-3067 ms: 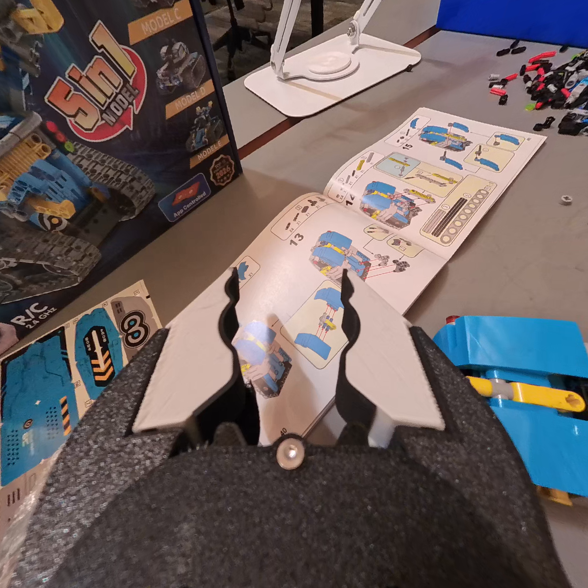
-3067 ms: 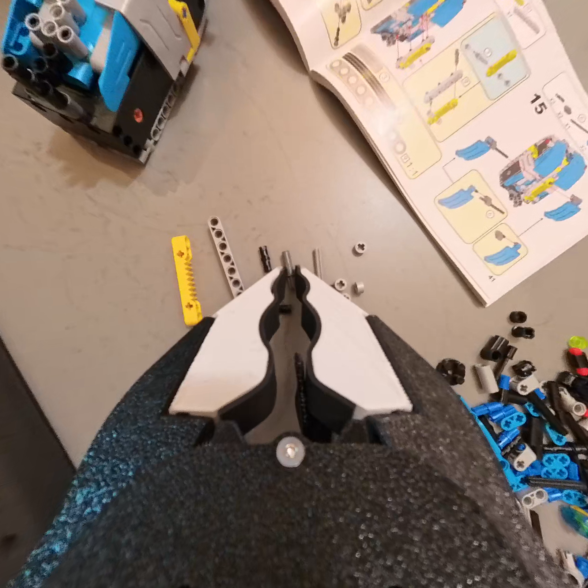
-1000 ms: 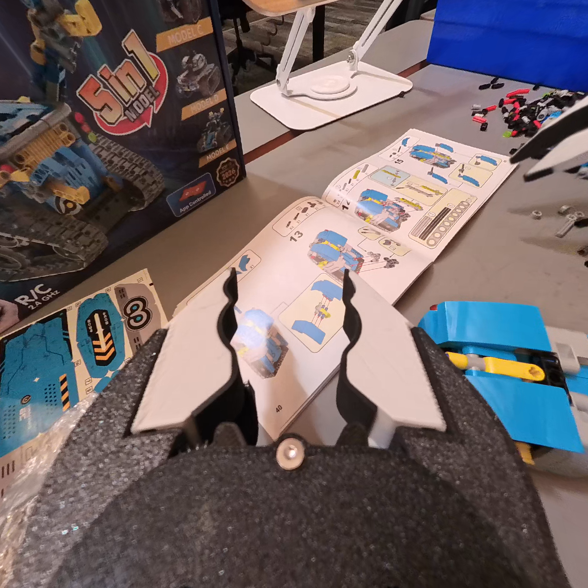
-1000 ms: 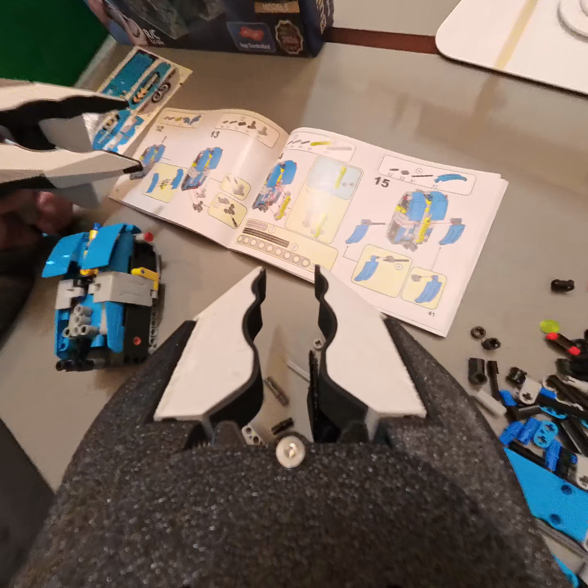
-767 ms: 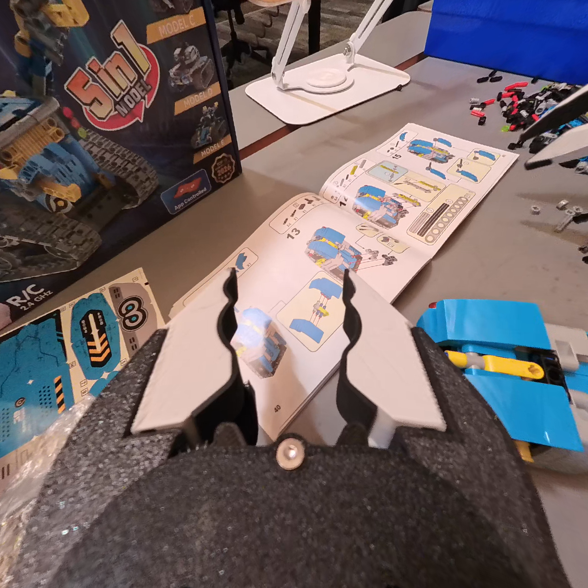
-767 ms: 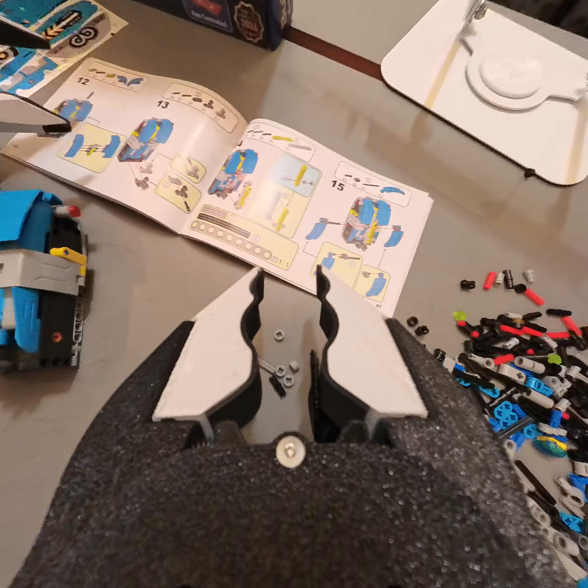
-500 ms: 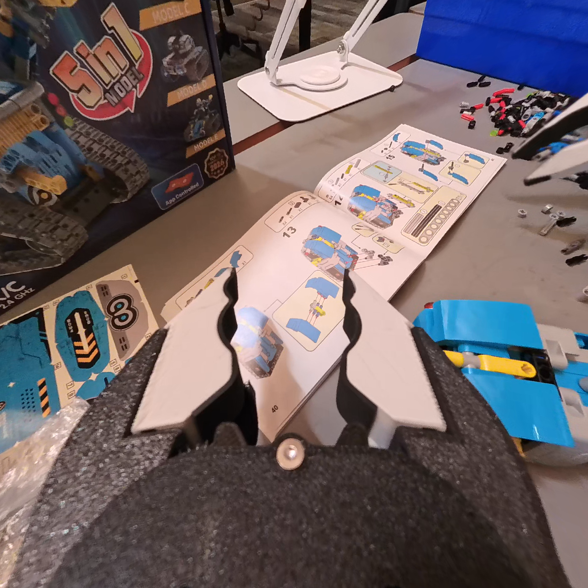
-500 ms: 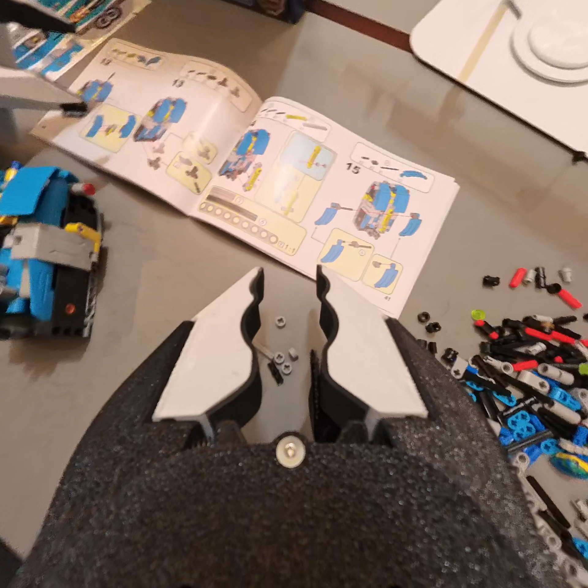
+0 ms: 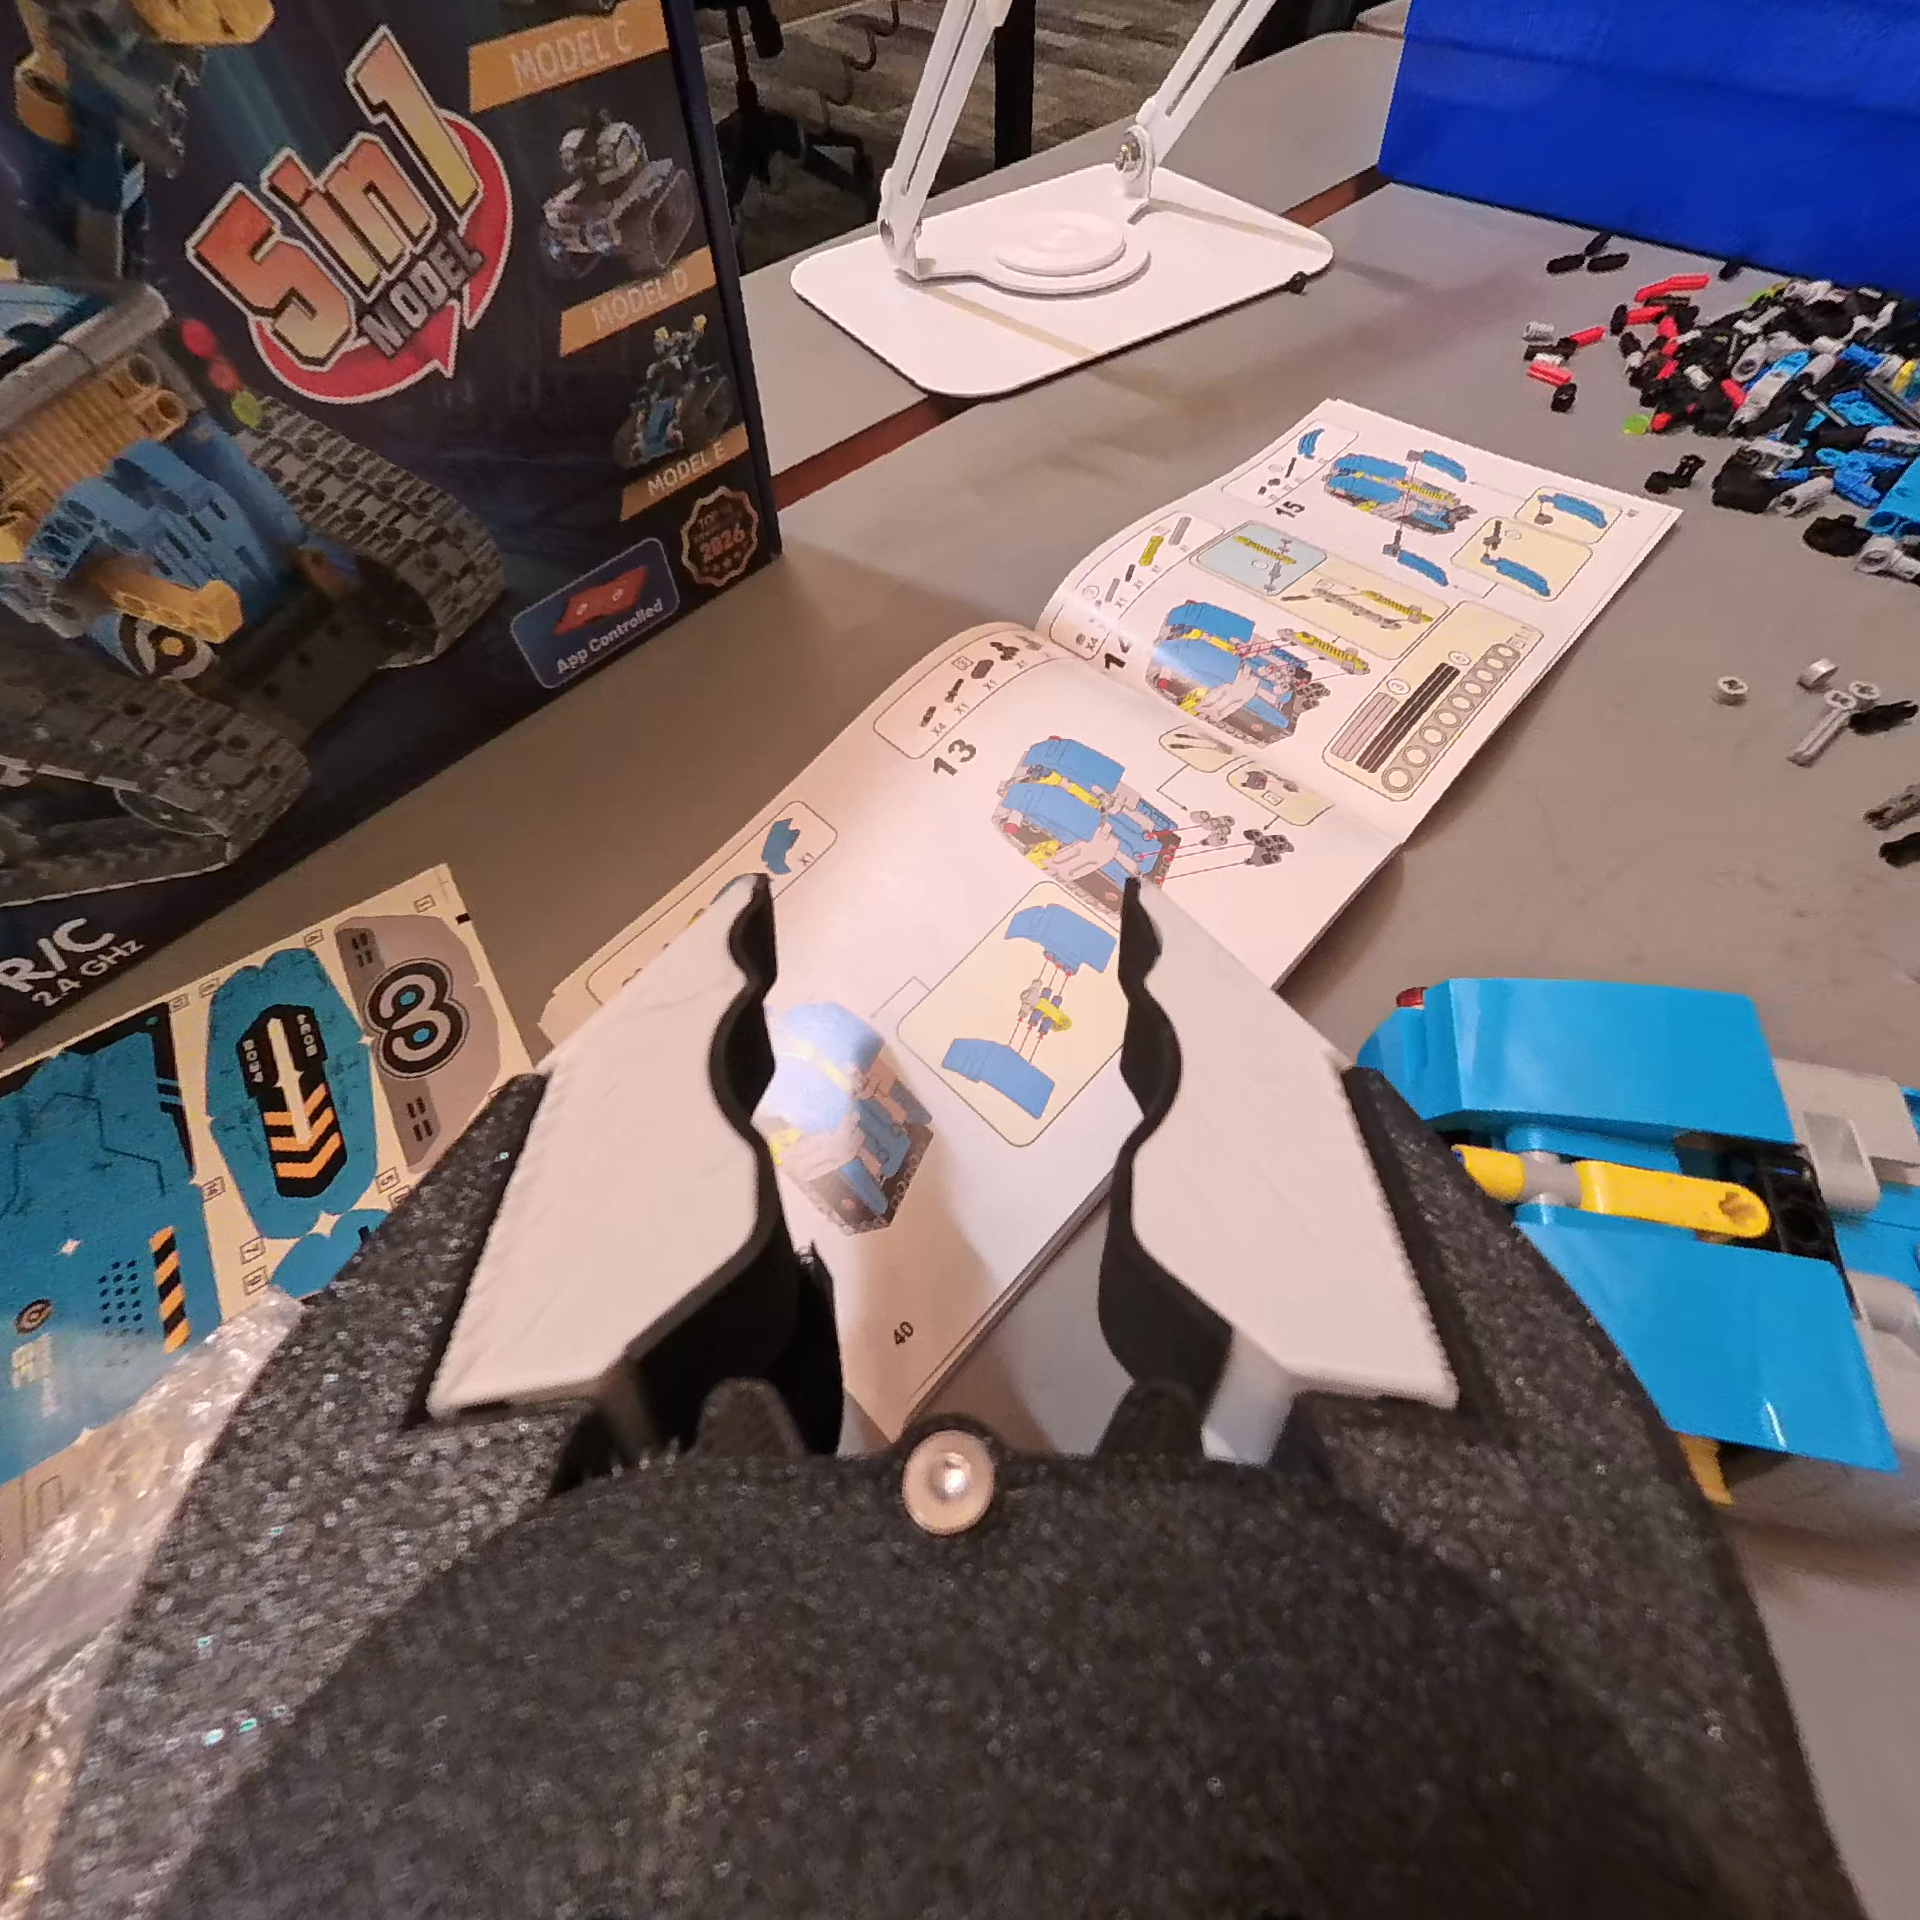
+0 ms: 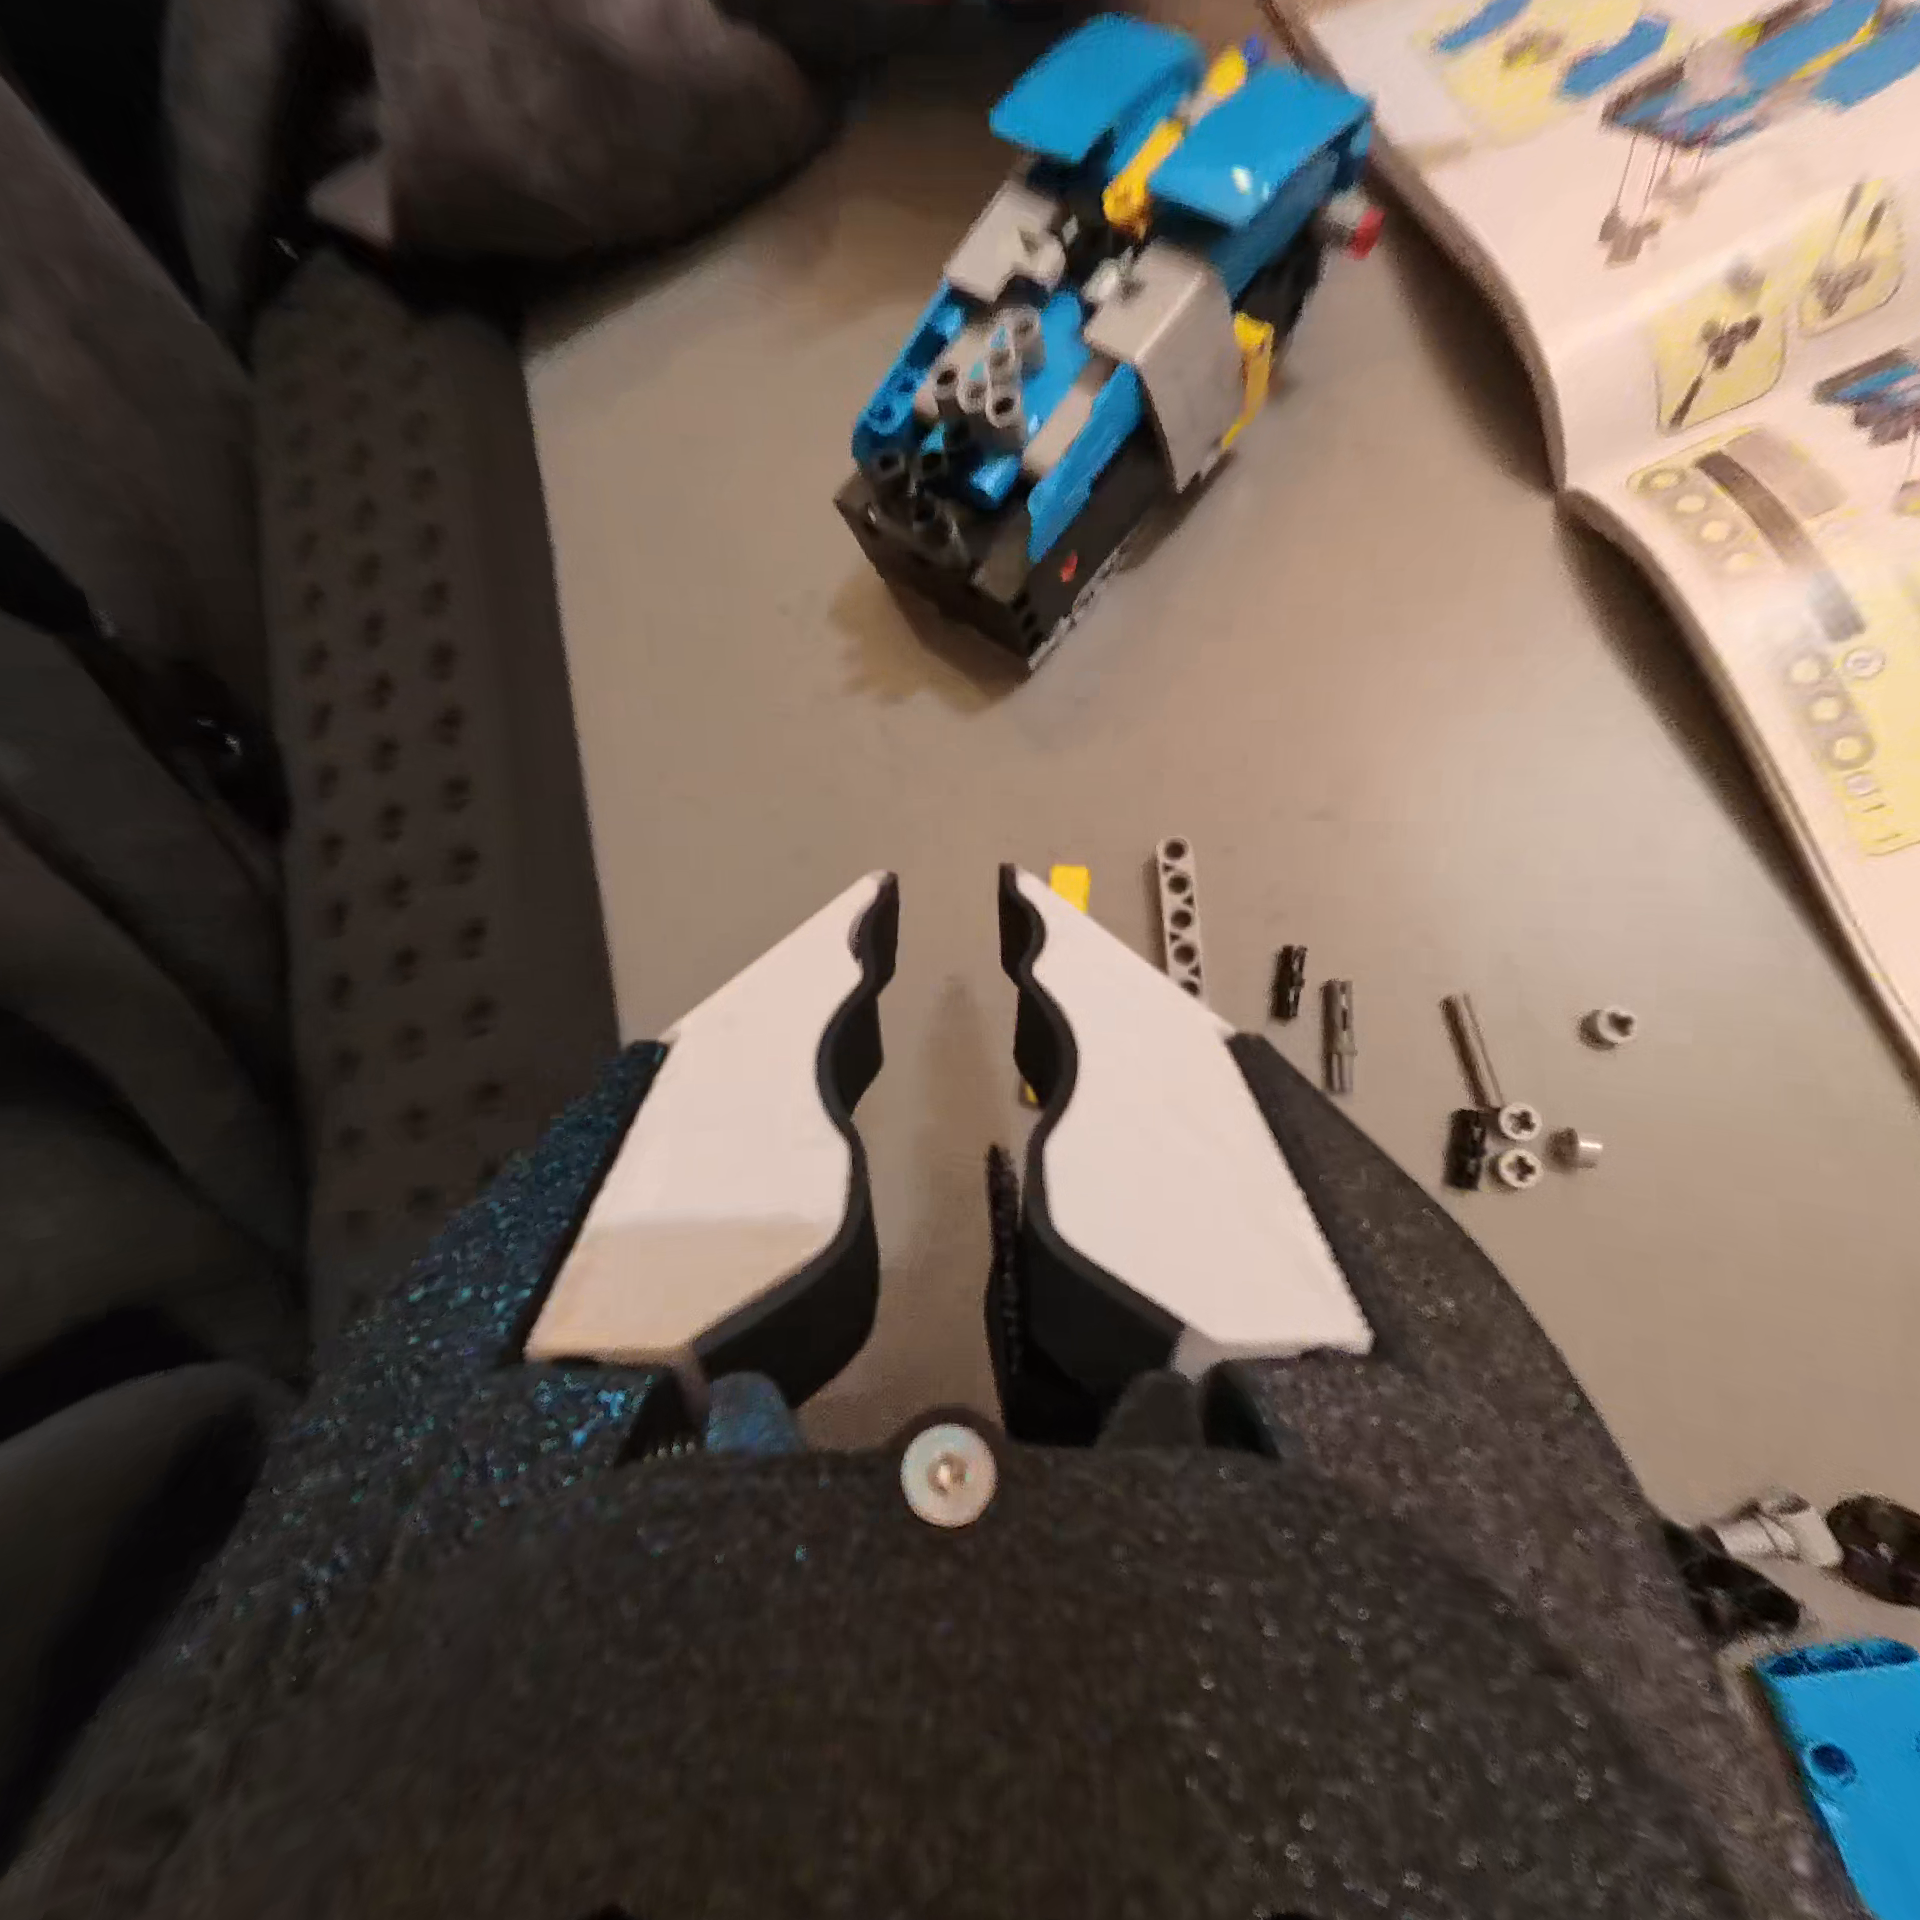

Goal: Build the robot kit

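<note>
My left gripper (image 9: 943,904) is open and empty above the near page of an open instruction booklet (image 9: 1226,748) on the grey table. A half-built blue, grey and black brick vehicle (image 9: 1662,1174) sits just right of it; it also shows in the right wrist view (image 10: 1091,364). My right gripper (image 10: 948,891) is open and empty, low over the table near its front edge. Its right finger covers most of a yellow toothed bar (image 10: 1070,883). Beside that lie a grey holed beam (image 10: 1179,925), a black pin (image 10: 1290,979), a grey pin (image 10: 1338,1034) and a grey axle (image 10: 1470,1049).
A large dark product box (image 9: 343,416) stands at the back left, with a sticker sheet (image 9: 208,1101) and clear plastic wrap (image 9: 94,1455) before it. A white lamp base (image 9: 1060,281), a blue bin (image 9: 1662,114) and a pile of small parts (image 9: 1787,395) lie beyond. Dark clothing (image 10: 208,727) borders the table. The grey pin (image 10: 1338,1034) is closer to my right gripper, around 8 cm from its tips; the left tips are 20 cm off. The right tips stand about 10 cm off the grey axle (image 10: 1470,1049). Seen from the left wrist view (image 9: 1829,742) as well.
My right gripper has swung left and down from over the booklet to the row of small parts near the table edge, and has left the left wrist view. My left gripper has barely moved.
</note>
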A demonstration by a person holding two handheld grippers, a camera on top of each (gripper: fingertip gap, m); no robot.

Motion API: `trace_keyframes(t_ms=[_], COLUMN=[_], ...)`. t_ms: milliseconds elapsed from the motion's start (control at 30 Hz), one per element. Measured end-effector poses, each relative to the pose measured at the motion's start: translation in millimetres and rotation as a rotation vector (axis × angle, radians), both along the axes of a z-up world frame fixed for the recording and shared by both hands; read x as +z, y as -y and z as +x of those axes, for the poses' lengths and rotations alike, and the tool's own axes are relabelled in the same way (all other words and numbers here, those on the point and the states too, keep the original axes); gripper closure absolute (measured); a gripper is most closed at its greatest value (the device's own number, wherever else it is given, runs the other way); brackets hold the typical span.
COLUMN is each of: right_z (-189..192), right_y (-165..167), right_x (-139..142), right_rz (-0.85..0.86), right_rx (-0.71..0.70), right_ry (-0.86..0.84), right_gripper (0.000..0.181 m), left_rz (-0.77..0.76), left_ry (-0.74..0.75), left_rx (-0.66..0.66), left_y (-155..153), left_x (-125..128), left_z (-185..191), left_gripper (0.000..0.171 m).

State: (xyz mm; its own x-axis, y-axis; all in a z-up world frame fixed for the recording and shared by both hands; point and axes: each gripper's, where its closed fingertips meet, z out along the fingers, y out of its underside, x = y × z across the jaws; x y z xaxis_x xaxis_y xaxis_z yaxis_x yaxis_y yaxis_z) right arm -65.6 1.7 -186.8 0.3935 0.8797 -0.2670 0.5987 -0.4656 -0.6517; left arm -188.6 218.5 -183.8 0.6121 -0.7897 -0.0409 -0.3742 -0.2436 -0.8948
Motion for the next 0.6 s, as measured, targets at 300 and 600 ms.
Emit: trace_keyframes(t_ms=[300, 600], right_z=[18.4, 20.6], right_y=[-6.8, -23.1], right_x=[-34.2, -31.9], right_rz=[-0.027, 0.088], right_rx=[-0.049, -0.105], right_ry=[0.177, 0.252], right_gripper=[0.162, 0.174], left_rz=[-0.012, -0.006], left_ry=[-0.009, 0.078], left_rx=[-0.015, -0.049], left_y=[1.1, 5.5], left_x=[-2.3, 9.6], left_z=[2.0, 1.7], left_gripper=[0.105, 0.113])
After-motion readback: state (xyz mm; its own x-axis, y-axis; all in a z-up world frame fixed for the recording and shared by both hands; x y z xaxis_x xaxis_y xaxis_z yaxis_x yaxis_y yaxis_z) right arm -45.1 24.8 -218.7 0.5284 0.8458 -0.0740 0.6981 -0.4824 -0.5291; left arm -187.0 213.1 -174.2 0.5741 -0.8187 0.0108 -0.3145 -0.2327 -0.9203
